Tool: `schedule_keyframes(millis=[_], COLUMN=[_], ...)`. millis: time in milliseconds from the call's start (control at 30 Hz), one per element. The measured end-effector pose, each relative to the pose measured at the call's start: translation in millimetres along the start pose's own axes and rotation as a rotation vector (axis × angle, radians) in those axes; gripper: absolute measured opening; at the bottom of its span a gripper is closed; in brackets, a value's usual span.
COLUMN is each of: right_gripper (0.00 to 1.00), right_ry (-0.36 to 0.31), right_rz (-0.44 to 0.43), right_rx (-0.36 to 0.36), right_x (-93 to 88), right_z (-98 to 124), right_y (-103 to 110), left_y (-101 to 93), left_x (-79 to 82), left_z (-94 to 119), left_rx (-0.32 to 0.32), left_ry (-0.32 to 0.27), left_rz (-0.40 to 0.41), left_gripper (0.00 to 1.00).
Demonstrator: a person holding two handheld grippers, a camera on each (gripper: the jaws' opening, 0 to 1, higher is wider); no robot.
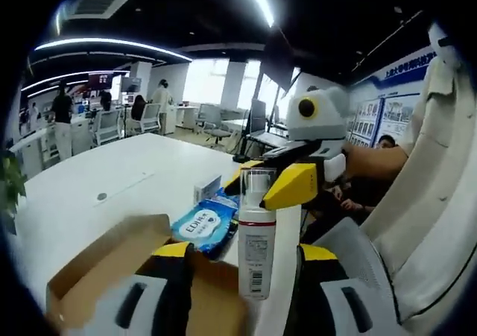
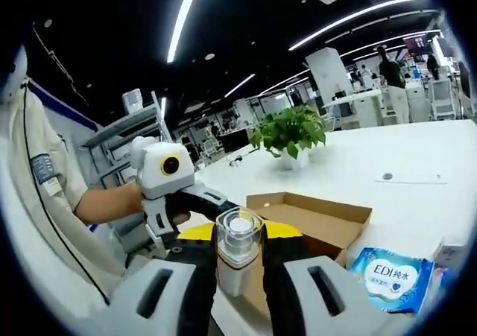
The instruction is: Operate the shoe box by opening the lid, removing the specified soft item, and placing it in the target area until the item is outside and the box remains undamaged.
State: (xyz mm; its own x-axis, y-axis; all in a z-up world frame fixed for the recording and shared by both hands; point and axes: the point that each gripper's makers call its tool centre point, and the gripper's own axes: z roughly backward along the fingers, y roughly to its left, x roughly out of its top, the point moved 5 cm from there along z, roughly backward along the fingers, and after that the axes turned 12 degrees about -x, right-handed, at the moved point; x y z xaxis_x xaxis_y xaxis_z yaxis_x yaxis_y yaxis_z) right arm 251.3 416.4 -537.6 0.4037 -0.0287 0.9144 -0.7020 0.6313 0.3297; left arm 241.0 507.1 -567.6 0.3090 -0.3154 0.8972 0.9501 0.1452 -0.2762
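Note:
A white spray bottle [image 1: 257, 246] with a clear cap hangs upright over the table edge. My right gripper [image 2: 238, 235] is shut on its upper part [image 2: 238, 254]; in the left gripper view that gripper [image 1: 262, 183] comes in from the right, yellow jaws at the cap. My left gripper [image 1: 246, 252] stands open, its jaws well apart on either side of the bottle's lower body. The brown cardboard shoe box [image 1: 104, 265] [image 2: 317, 217] lies open on the table. A blue soft pack of wet wipes [image 1: 205, 228] [image 2: 391, 280] lies on the table beside the box.
The white table [image 1: 112, 179] [image 2: 417, 157] runs far back. A small white carton [image 1: 207, 189] stands behind the wipes. A potted plant [image 2: 287, 135] sits behind the box. A person's pale sleeve [image 1: 440, 202] is close by. Desks, chairs and people are in the background.

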Motion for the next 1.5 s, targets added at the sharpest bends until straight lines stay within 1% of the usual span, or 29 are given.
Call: schedule_keyframes(millis=[67,133,200,333,467,600,833,1033,1300,1500], right_gripper=[0.19,0.20,0.20,0.20,0.20,0.20,0.20,0.20,0.20,0.20], right_ry=[-0.004,-0.008,-0.009,-0.013,-0.023,-0.038,-0.044,-0.040,-0.042,-0.047], right_rz=[0.009,0.013,0.021,0.040,0.066,0.094,0.140,0.179,0.236,0.273], right_rx=[-0.003,-0.003,-0.003,-0.006,-0.014,-0.025,-0.048,-0.073,-0.101,-0.120], right_x=[2.5,5.3,7.6,12.0,18.9,27.2,38.0,44.5,53.1,57.3], right_z=[0,0,0,0,1,3,7,10,11,9], right_y=[-2,-3,-5,-9,-17,-25,-41,-57,-80,-98], left_y=[0.9,1.5,2.3,4.0,5.8,6.7,7.4,5.7,2.9,2.4], left_x=[-0.6,-1.1,-2.6,-4.8,-7.7,-10.7,-15.8,-20.1,-26.8,-28.8], left_z=[3,7,11,19,28,37,50,58,68,75], left_rx=[0.021,0.039,0.063,0.095,0.136,0.172,0.222,0.251,0.279,0.302], left_ry=[-0.007,-0.016,-0.014,-0.009,-0.010,-0.015,-0.014,-0.018,-0.015,-0.035], left_rz=[0.006,0.009,0.007,0.003,0.006,0.016,0.024,0.039,0.056,0.075], left_gripper=[0.59,0.63,0.67,0.71,0.78,0.81,0.85,0.90,0.93,0.96])
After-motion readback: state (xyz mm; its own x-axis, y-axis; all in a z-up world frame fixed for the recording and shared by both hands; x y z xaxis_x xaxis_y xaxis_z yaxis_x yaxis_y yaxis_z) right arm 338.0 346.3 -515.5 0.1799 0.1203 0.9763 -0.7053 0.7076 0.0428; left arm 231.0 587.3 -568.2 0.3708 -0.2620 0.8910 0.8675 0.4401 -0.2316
